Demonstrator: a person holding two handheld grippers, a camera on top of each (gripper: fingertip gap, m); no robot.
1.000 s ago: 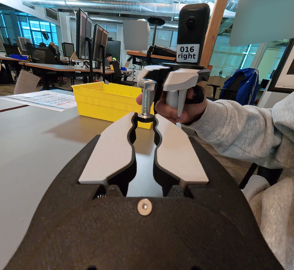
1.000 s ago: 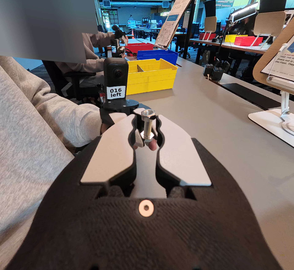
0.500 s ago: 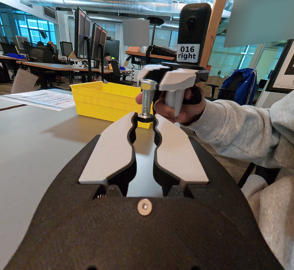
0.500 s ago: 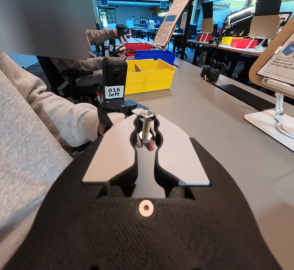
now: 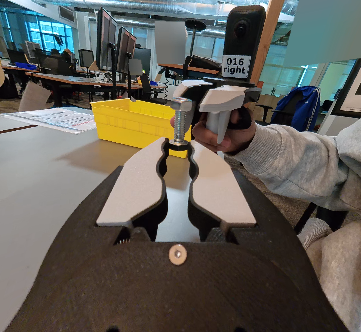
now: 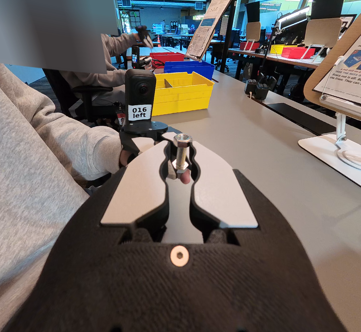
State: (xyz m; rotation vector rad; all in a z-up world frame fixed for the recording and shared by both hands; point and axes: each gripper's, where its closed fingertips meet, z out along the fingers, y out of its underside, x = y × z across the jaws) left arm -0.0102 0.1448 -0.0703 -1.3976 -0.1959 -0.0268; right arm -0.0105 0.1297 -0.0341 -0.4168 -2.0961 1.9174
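Observation:
A silver bolt stands upright in the air above the grey table, with a nut on its lower end. My left gripper is shut on the nut. My right gripper, seen opposite with a hand on its handle, is shut on the bolt's hex head. In the right wrist view my right gripper clamps the head. Below it the threaded shaft runs down to the nut, which the left gripper holds. A fingertip shows just under the nut.
A yellow bin stands on the table behind the grippers, with a blue bin and a red bin beyond it. A printed sheet lies at far left. A white stand with a board and a black strip are at right. Left and right tips are no more than a few centimetres apart.
Both grippers keep their hold on the bolt and nut. The right wrist view has shifted slightly. A person in the background has raised a hand.

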